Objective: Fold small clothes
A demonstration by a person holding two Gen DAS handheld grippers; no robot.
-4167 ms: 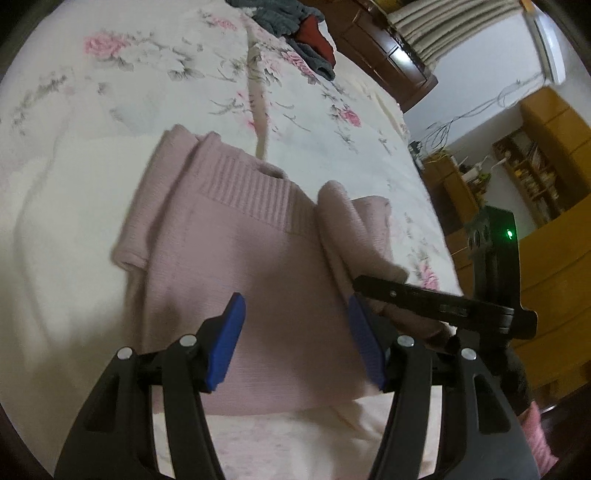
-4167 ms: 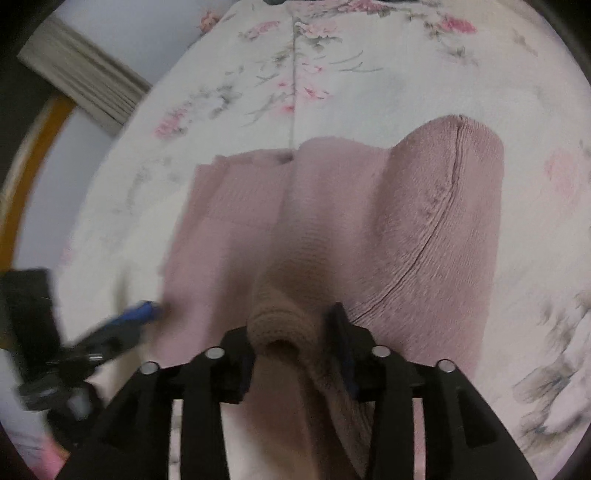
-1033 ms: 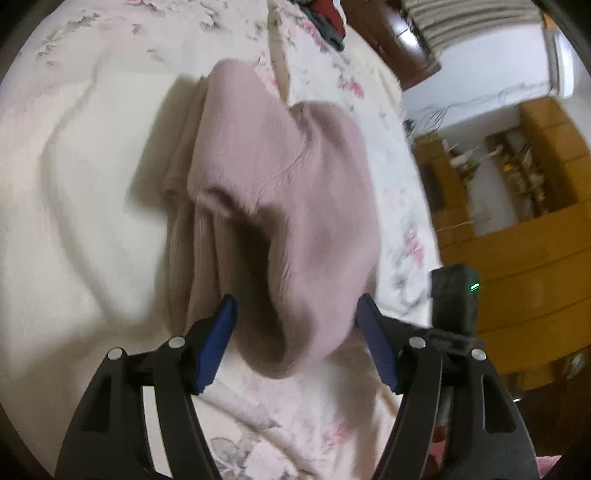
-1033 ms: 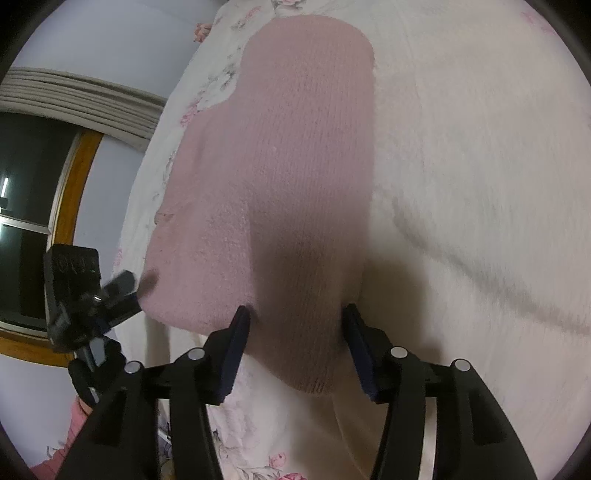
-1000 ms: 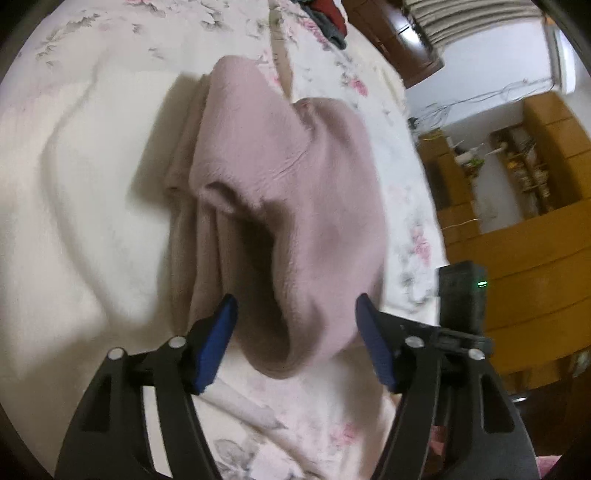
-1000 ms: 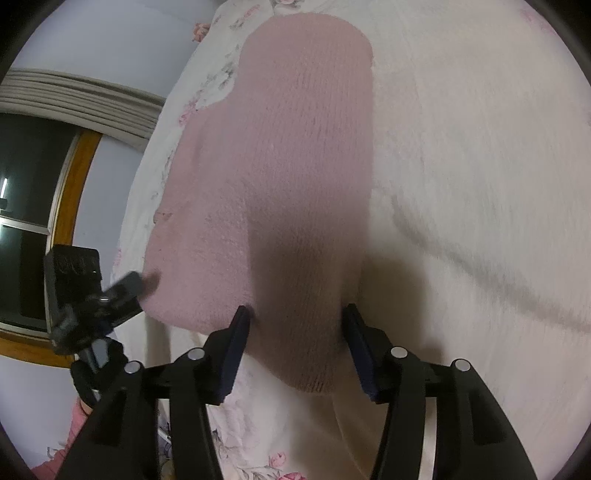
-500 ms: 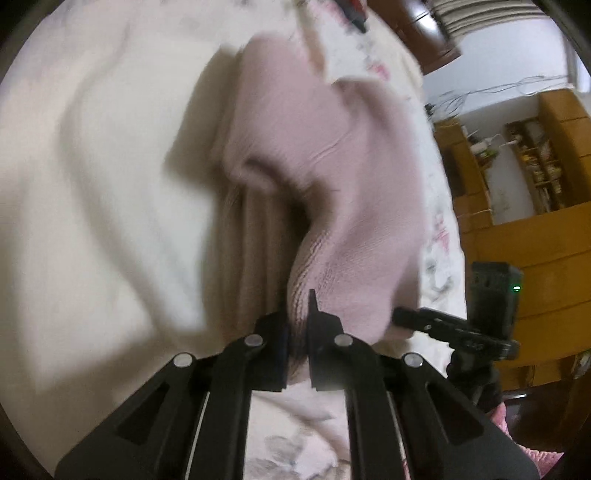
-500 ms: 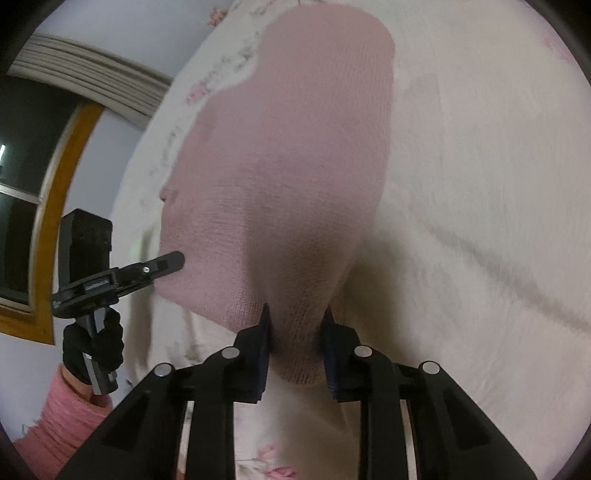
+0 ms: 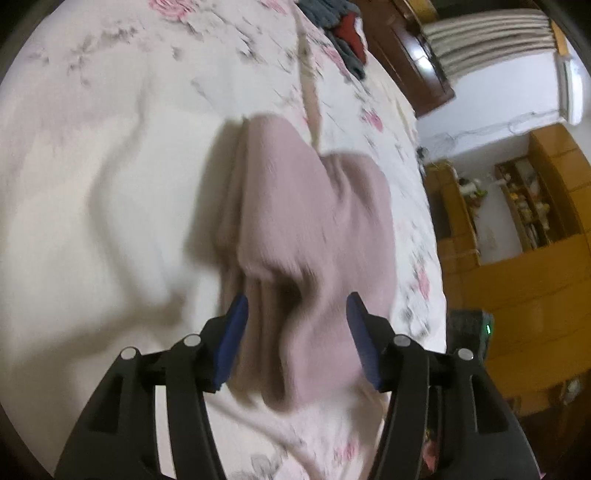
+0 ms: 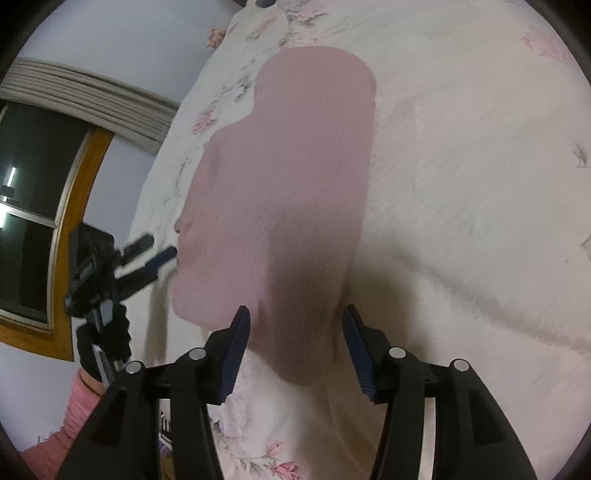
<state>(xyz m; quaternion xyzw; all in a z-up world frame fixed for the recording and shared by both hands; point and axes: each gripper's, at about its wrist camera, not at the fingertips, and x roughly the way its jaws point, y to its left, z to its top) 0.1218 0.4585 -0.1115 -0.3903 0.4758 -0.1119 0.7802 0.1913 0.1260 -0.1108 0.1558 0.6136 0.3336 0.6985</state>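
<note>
A dusty-pink knitted sweater (image 9: pixel 310 229) lies folded into a thick bundle on the floral bedspread (image 9: pixel 110 184). My left gripper (image 9: pixel 295 332) stands open at the bundle's near end, blue pads either side of the layered folds, gripping nothing. In the right wrist view the same sweater (image 10: pixel 288 192) shows a smooth folded top. My right gripper (image 10: pixel 295 339) is open too, straddling its near edge without holding it. The left gripper (image 10: pixel 155 254) shows at the sweater's left side in that view.
A pile of dark and red clothes (image 9: pixel 343 26) lies at the far end of the bed. Wooden furniture (image 9: pixel 535 258) stands beyond the bed's right edge. A window (image 10: pixel 33 206) and a pink sleeve (image 10: pixel 70 417) appear at the left of the right wrist view.
Both grippers were shut on the sweater's edge half a second ago; both have opened and let it drop onto the bed. The bundle has settled flatter.
</note>
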